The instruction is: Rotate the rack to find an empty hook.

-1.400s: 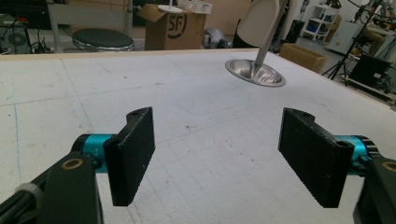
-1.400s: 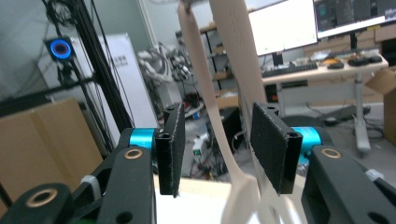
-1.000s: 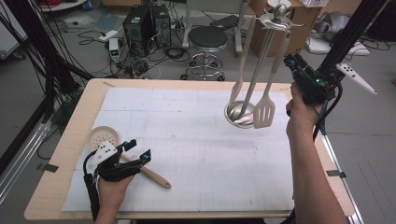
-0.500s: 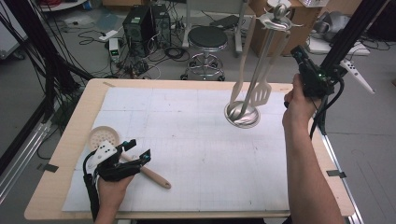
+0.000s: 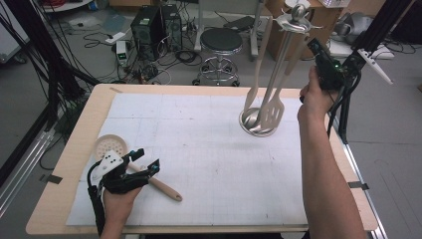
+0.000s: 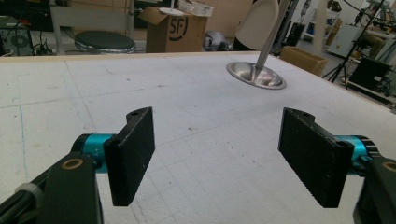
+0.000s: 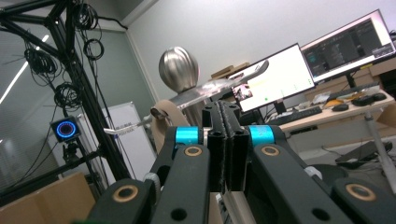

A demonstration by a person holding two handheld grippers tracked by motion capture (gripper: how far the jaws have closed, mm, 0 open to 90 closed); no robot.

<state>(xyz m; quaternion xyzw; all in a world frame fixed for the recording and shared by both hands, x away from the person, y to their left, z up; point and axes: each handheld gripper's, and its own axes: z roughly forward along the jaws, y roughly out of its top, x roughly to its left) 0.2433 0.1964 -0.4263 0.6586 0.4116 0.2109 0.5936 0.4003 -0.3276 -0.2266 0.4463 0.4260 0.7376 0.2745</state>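
A steel utensil stand [image 5: 259, 125] rises from its round base on the white mat. A beige spoon [image 5: 251, 115] and a slotted spatula [image 5: 272, 114] hang from its top. My right gripper [image 5: 313, 45] is raised just right of the stand's top; its jaws have just been closing and now meet with nothing between them. In the right gripper view the shut right gripper [image 7: 226, 109] points at the stand's ball top [image 7: 180, 69]. My left gripper [image 5: 148, 158] rests open at the near left over a skimmer's wooden handle [image 5: 166, 189]. Between the left gripper's [image 6: 217, 158] jaws only mat shows.
The skimmer's white perforated head [image 5: 110, 146] lies near the table's left edge. The stand's base [image 6: 257, 74] sits far ahead of the left gripper. A stool [image 5: 220, 42], computer cases and cables stand on the floor beyond the table.
My right hand and gripper have moved up the picture beside the stand's top. The spatula now hangs slightly further left. The left hand has stayed put.
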